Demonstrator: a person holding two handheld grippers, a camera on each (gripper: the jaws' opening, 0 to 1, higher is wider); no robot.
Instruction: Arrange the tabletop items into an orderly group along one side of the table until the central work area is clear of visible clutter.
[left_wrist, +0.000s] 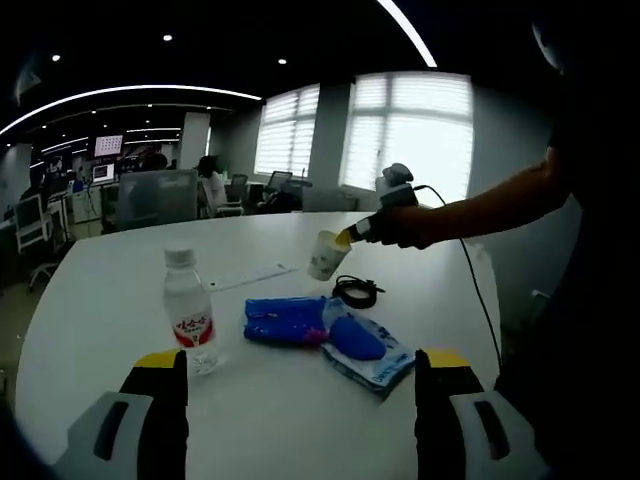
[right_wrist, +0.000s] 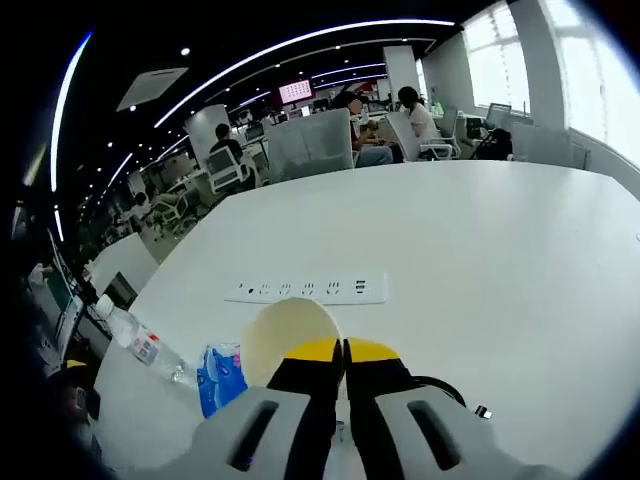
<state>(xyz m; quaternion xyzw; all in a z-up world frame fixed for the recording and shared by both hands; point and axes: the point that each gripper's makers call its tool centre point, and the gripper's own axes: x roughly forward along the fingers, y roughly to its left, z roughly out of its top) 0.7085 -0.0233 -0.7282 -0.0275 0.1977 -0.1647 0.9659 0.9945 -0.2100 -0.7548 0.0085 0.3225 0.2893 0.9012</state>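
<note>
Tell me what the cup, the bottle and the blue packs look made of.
Cup: likely paper, matte cream wall, thin rim. Bottle: clear glossy plastic, see-through body, white cap, red label. Blue packs: probably soft plastic film, shiny and wrinkled.

Beyond the white surface (left_wrist: 300, 410) we saw an open office with desks, chairs (right_wrist: 228, 168) and seated people (right_wrist: 415, 112). Bright windows with blinds (left_wrist: 405, 125) lined one wall, curved light strips (right_wrist: 300, 45) crossed the dark ceiling, and a red screen (right_wrist: 297, 91) glowed far back.

Bright blown-out windows (left_wrist: 405, 130); ceiling light strips (right_wrist: 300, 45) glare; interior dim; strong fisheye bending at edges.
</note>
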